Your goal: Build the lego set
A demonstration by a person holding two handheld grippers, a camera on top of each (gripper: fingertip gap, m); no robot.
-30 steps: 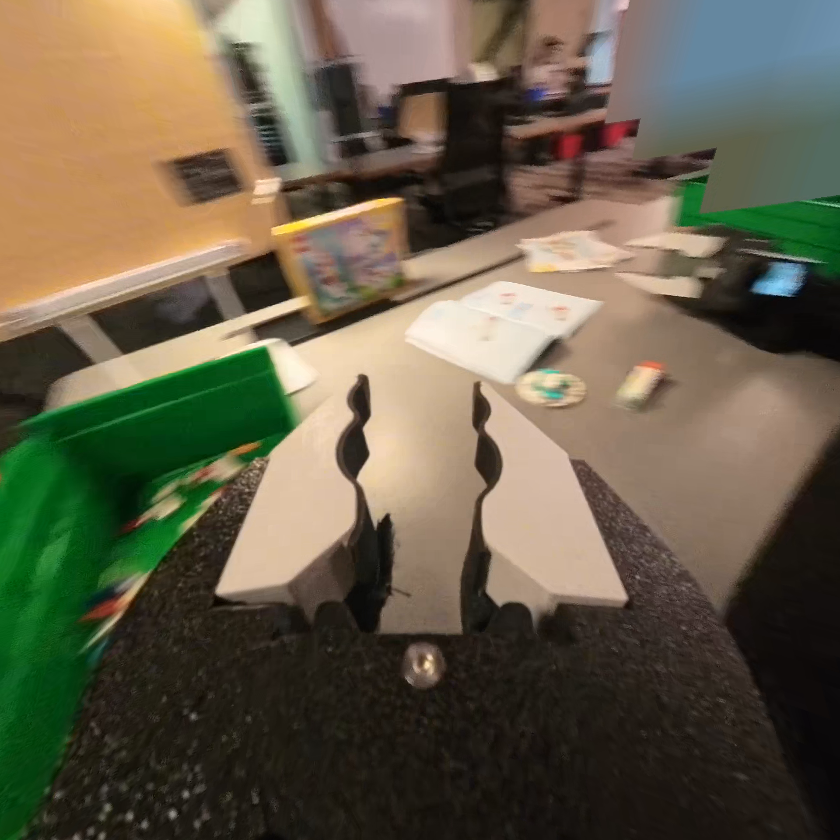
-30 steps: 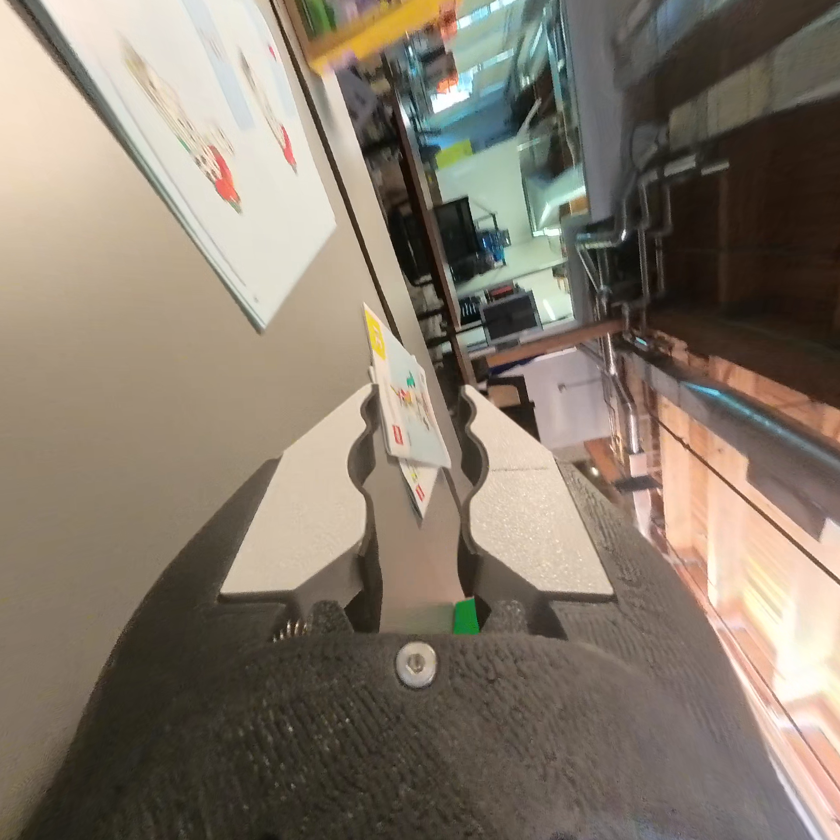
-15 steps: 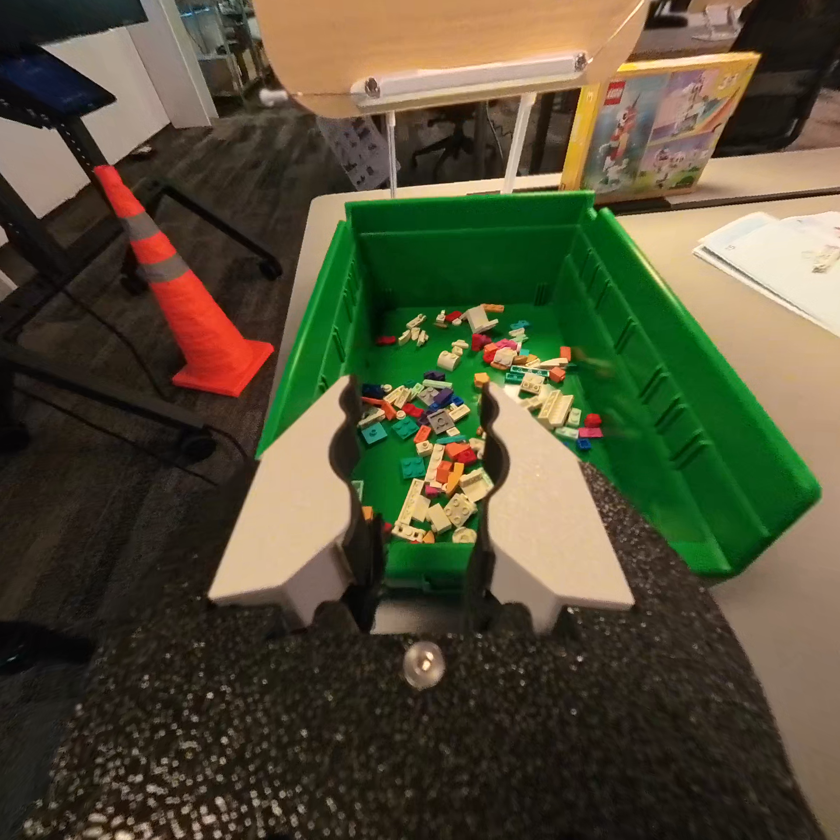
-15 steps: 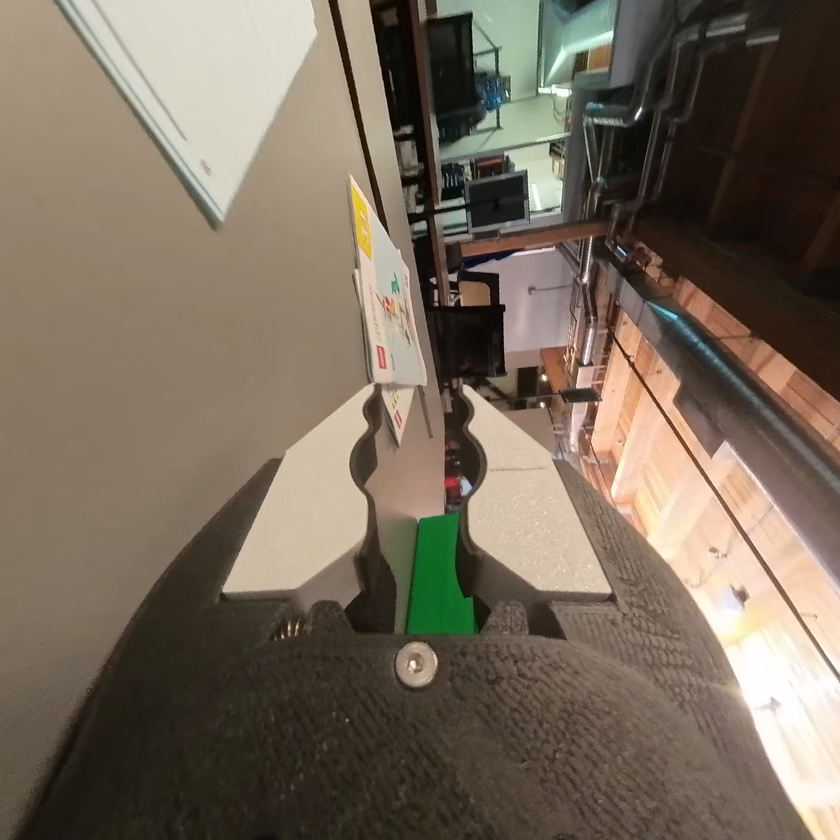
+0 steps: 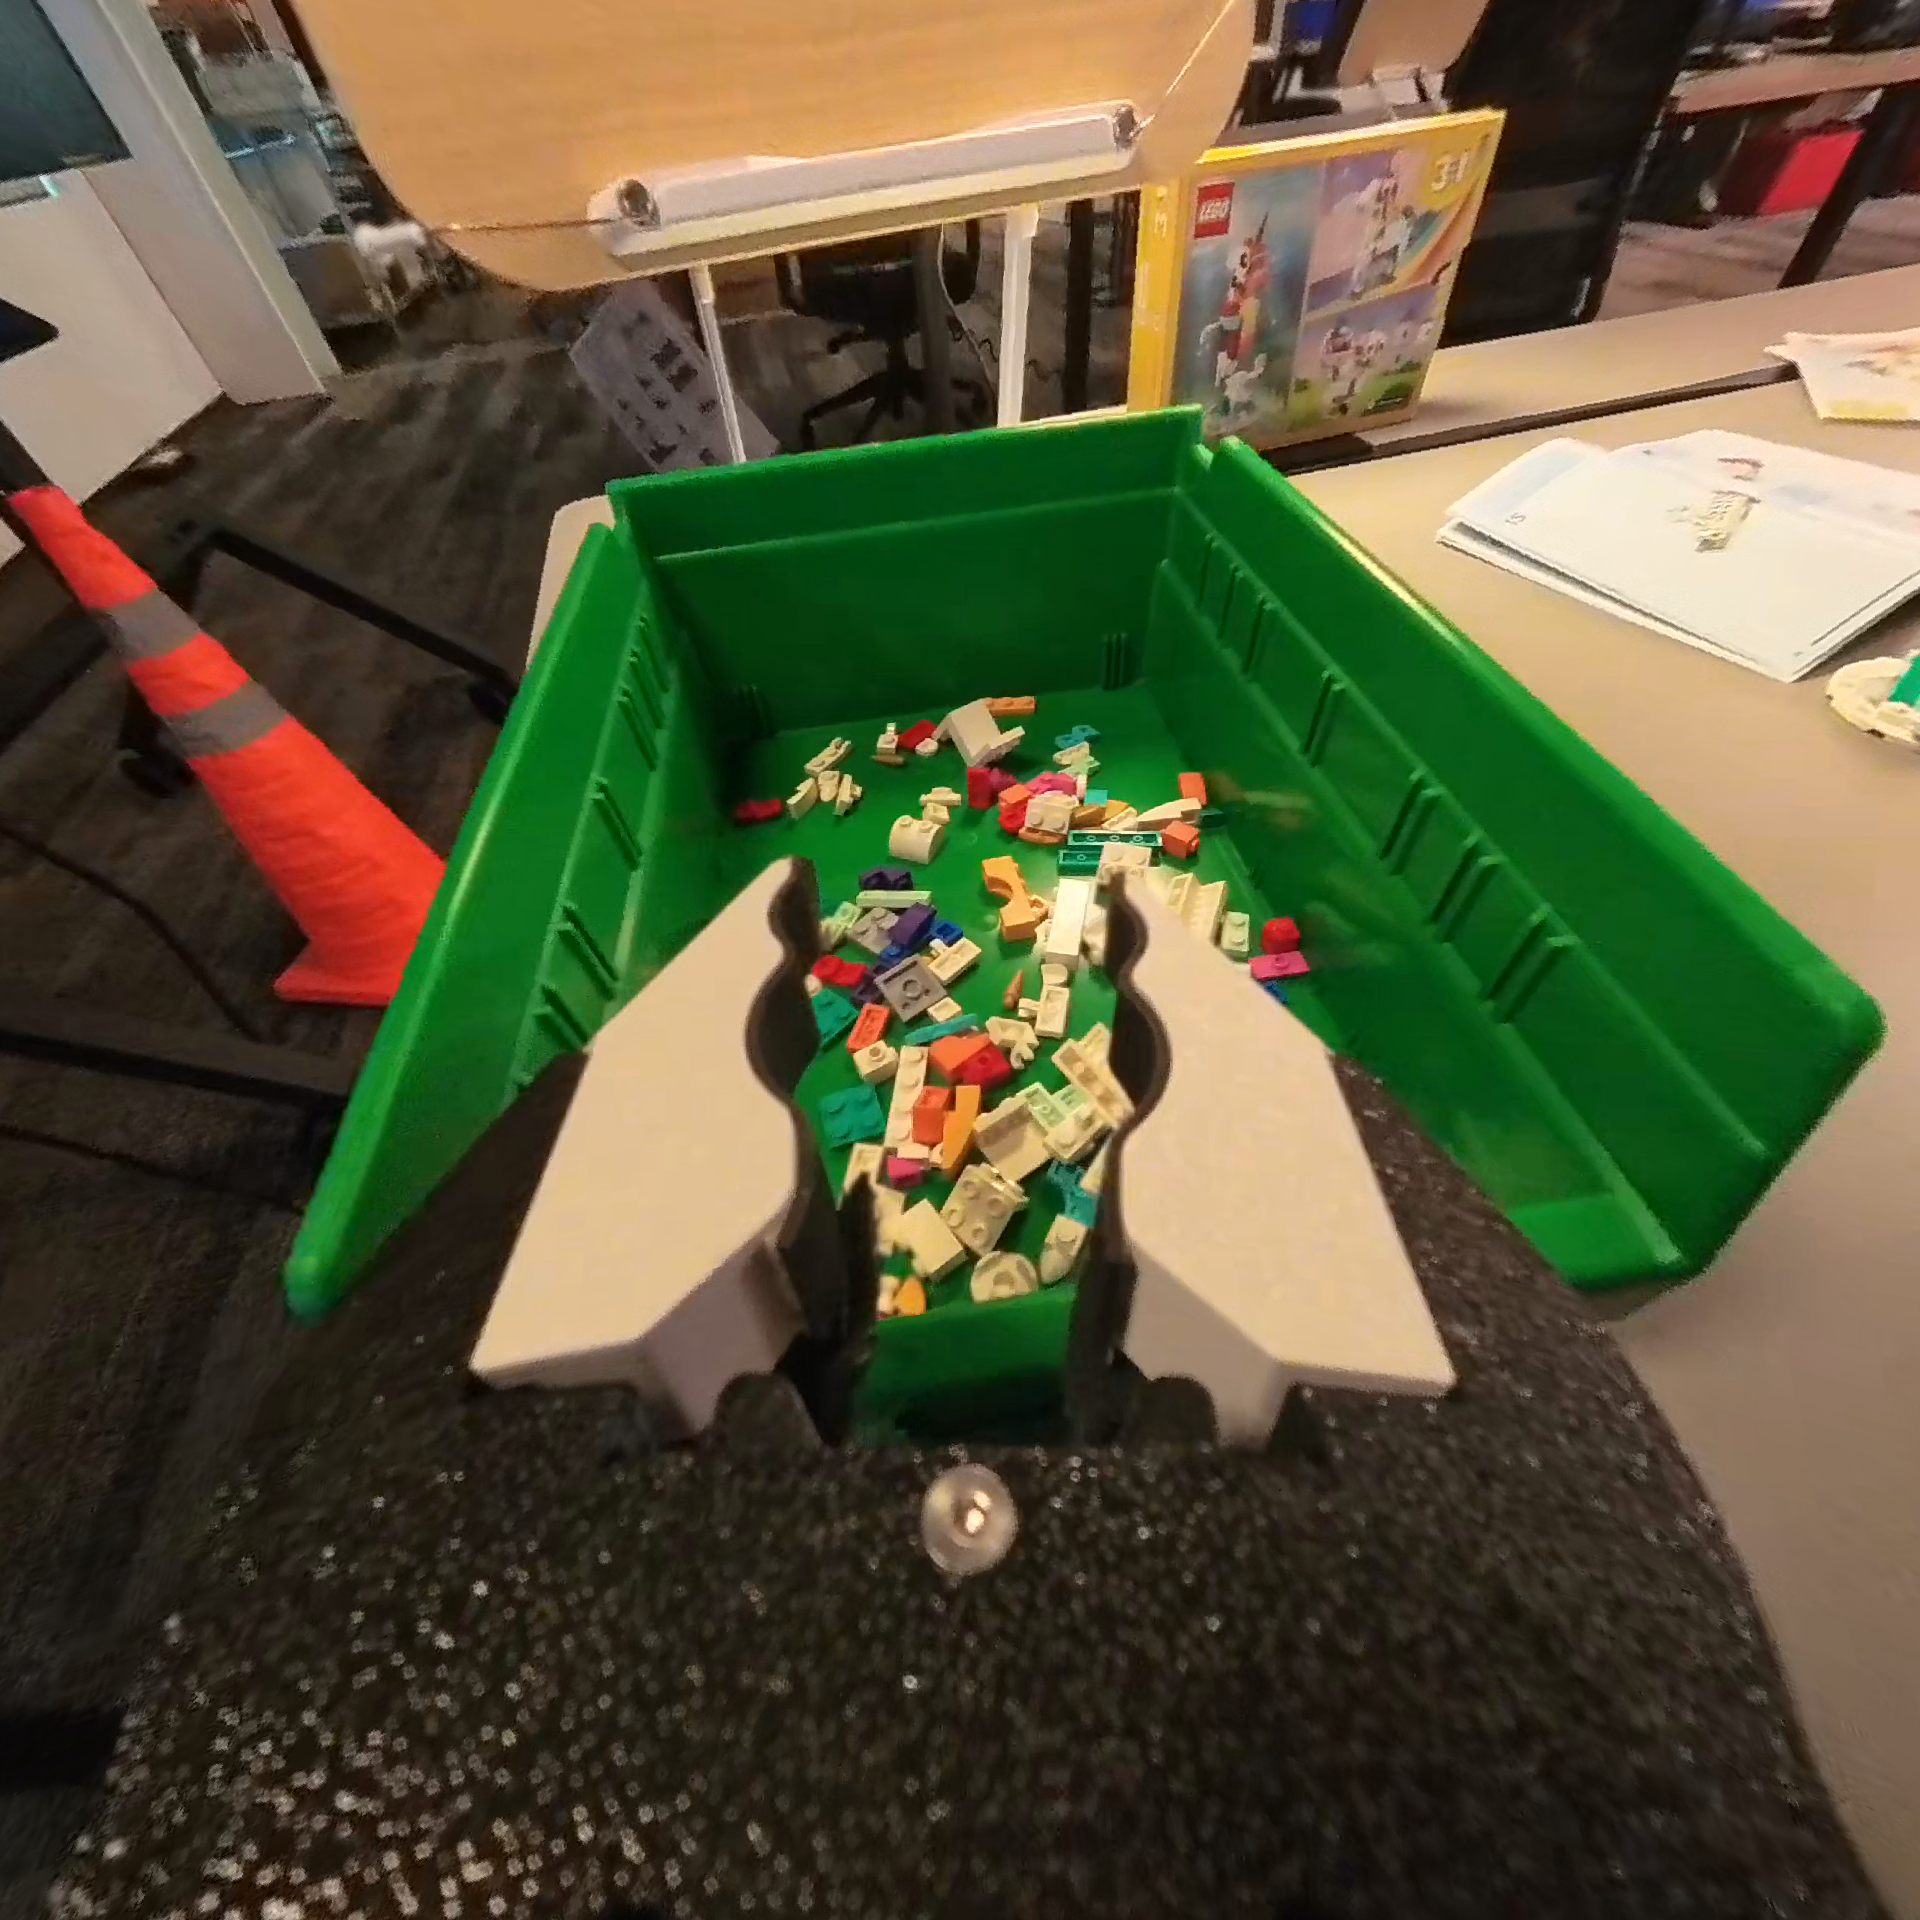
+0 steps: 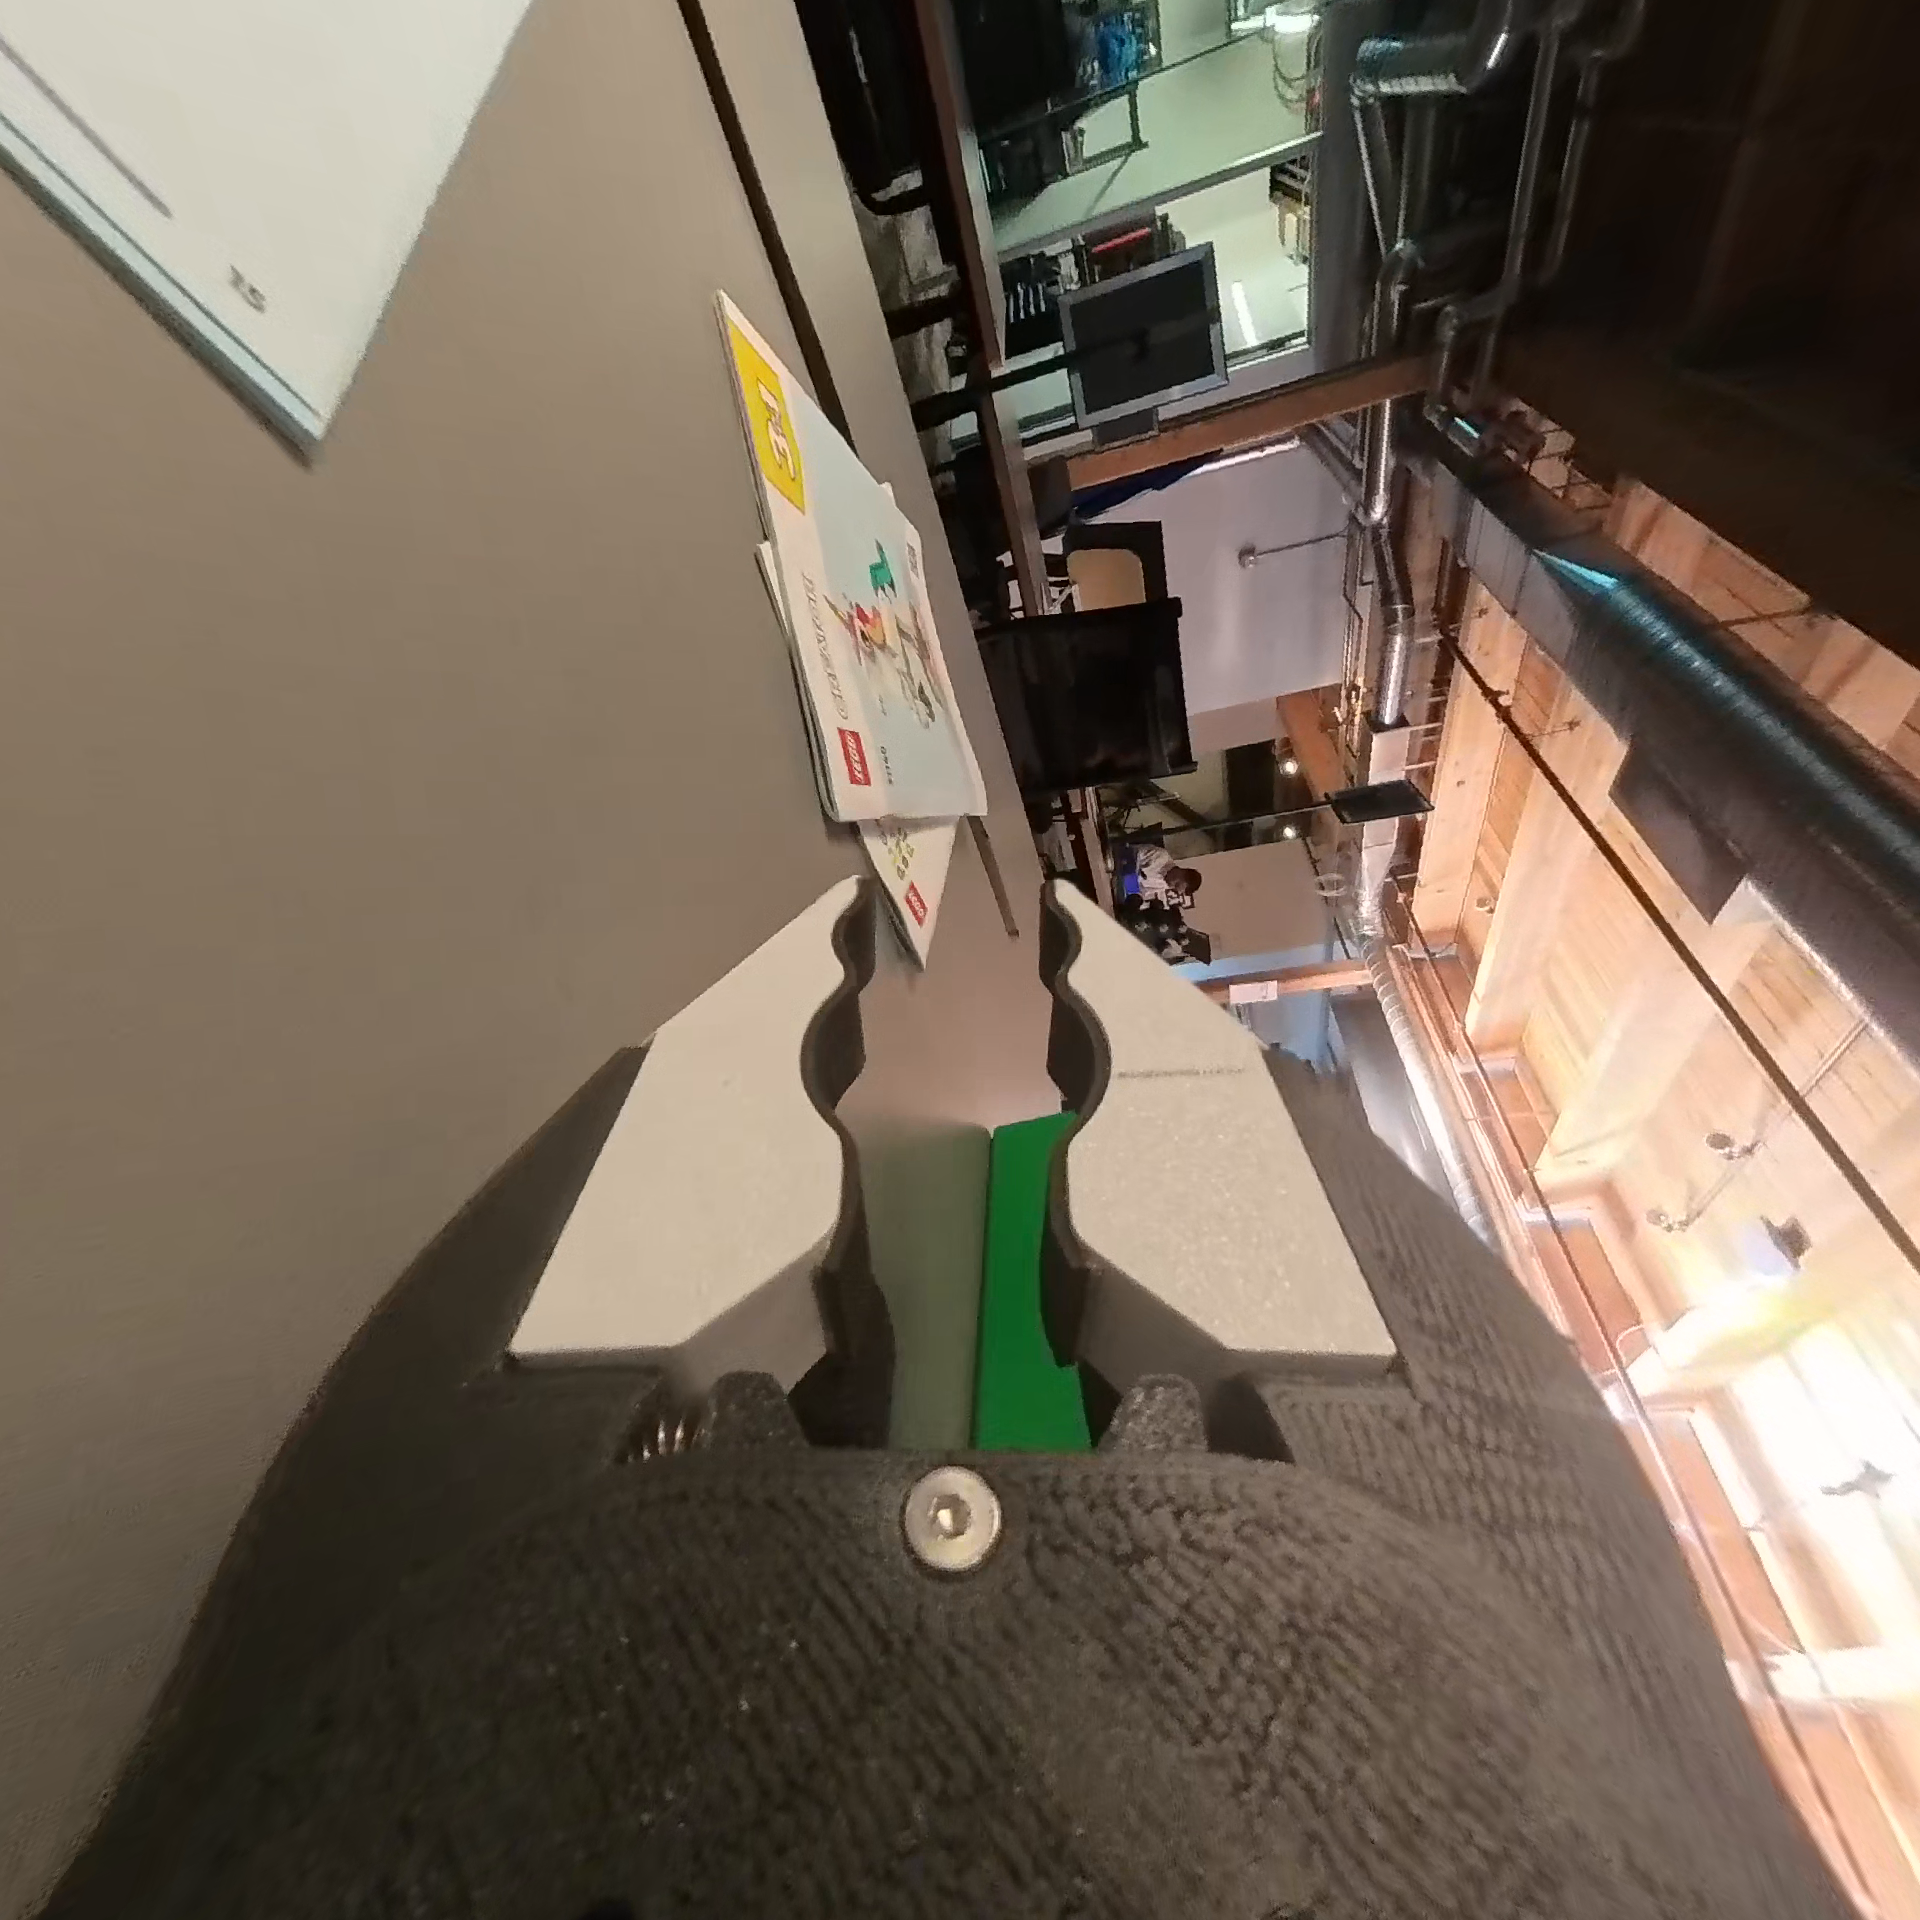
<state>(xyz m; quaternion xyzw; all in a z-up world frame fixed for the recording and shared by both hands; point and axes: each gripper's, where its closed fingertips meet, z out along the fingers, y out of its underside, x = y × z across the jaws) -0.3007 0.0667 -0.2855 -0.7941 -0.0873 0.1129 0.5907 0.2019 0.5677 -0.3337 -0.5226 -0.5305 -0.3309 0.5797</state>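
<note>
Bin (image 5: 1507,935): bright green. Loose bricks (image 5: 966,1049): cream, orange, red, teal, purple, pink. Cone (image 5: 260,769): orange, grey bands. Box (image 5: 1320,281): yellow-edged, pastel. Table (image 5: 1714,935): grey. Gripper fingers (image 5: 665,1143): light grey.

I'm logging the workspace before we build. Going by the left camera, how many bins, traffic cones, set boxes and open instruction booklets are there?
green bin: 1
orange traffic cone: 1
set box: 1
open instruction booklet: 1
Total: 4
</note>
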